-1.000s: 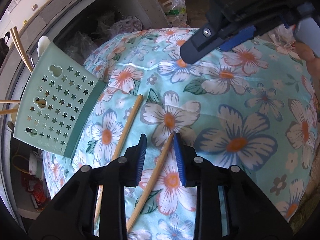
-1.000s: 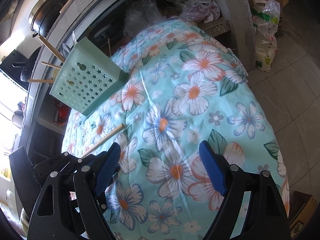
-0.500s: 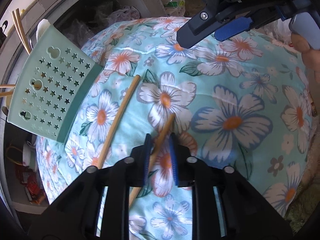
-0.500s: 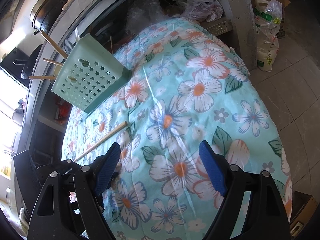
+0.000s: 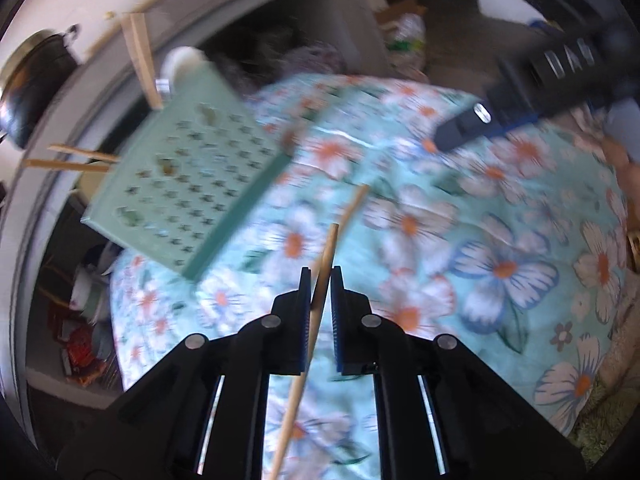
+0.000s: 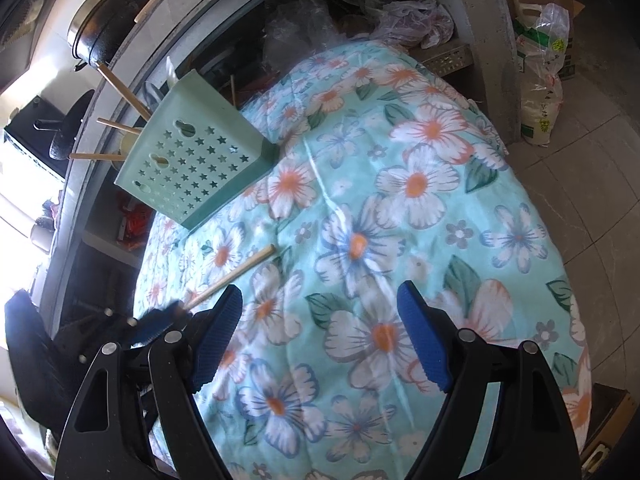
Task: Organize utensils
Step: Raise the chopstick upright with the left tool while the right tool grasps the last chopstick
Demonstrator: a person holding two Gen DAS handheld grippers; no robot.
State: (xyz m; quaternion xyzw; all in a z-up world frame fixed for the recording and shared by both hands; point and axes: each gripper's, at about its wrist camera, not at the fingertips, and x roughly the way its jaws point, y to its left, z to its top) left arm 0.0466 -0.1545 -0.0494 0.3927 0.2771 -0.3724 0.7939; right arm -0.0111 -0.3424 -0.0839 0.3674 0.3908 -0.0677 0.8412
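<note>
My left gripper [image 5: 320,276] is closing its jaws on a wooden chopstick [image 5: 329,248]. The blue pads pinch the stick, and its tip rises above the floral cloth [image 5: 480,240]. A second chopstick [image 5: 354,204] lies on the cloth just beyond. A mint-green utensil holder [image 5: 188,184] with star holes lies tilted at the left, with several chopsticks [image 5: 140,60] poking out of it. My right gripper [image 6: 320,312] hovers open over the cloth with nothing between its fingers. In the right wrist view a chopstick [image 6: 240,272] runs toward the blurred left gripper [image 6: 160,320], with the holder [image 6: 192,168] beyond.
A black pot [image 6: 108,12] stands on the counter behind the holder. Plastic bags [image 6: 412,20] lie beyond the table's far edge, and a rice sack [image 6: 540,60] stands on the tiled floor at right. The cloth drops off at the right edge.
The left jaws have closed around the nearer chopstick and lifted it off the cloth toward the holder. The right gripper has stayed in place.
</note>
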